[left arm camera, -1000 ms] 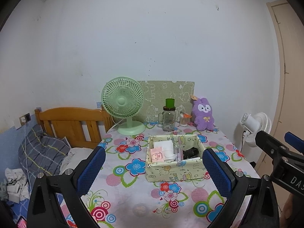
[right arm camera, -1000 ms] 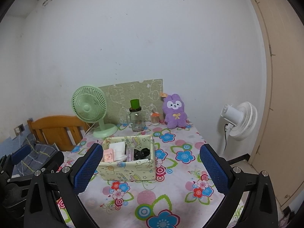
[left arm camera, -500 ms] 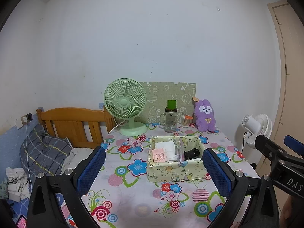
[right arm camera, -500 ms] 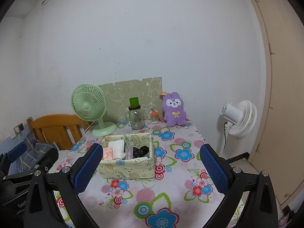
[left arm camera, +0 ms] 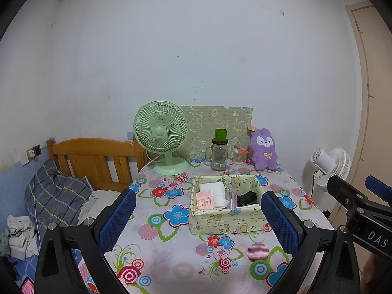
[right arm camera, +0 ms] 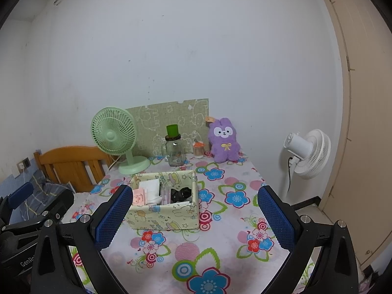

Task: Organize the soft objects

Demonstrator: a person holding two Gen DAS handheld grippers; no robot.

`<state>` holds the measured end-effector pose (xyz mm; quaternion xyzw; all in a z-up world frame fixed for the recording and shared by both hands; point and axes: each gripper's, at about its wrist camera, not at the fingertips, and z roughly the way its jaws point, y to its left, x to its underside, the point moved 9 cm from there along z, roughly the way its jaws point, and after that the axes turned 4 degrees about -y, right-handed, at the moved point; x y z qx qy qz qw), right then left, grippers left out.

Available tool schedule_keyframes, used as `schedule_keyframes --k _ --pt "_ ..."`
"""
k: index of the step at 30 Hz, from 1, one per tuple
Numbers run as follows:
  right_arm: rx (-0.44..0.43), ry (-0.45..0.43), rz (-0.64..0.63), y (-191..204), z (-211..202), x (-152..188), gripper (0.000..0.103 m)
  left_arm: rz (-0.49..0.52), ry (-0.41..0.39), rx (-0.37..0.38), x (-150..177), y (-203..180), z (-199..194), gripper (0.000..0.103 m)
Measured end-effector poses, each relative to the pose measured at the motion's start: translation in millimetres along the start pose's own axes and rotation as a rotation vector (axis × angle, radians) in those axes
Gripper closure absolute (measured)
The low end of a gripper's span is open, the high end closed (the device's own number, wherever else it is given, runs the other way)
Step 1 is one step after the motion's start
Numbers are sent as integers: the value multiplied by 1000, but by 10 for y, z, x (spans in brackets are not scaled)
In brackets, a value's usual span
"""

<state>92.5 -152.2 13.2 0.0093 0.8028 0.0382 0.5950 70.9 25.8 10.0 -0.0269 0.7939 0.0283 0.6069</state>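
Both grippers, left point(left arm camera: 196, 216) and right point(right arm camera: 194, 209), hang wide open and empty above the near edge of the flowered table point(right arm camera: 215, 250), well short of everything on it. Purple plush rabbit point(right arm camera: 224, 140), the likely soft object, sits upright against the far wall beside a small jar point(right arm camera: 198, 150). Fabric box point(right arm camera: 164, 203) stands mid-table, probably the destination, already holding small items. Green fan point(right arm camera: 115, 138) stands at rear left.
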Motion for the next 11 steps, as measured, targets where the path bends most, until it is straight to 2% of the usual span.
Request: schedule_keyframes --k 11 --pt "-1 4 -2 -5 9 15 0 -3 3 2 11 -28 18 0"
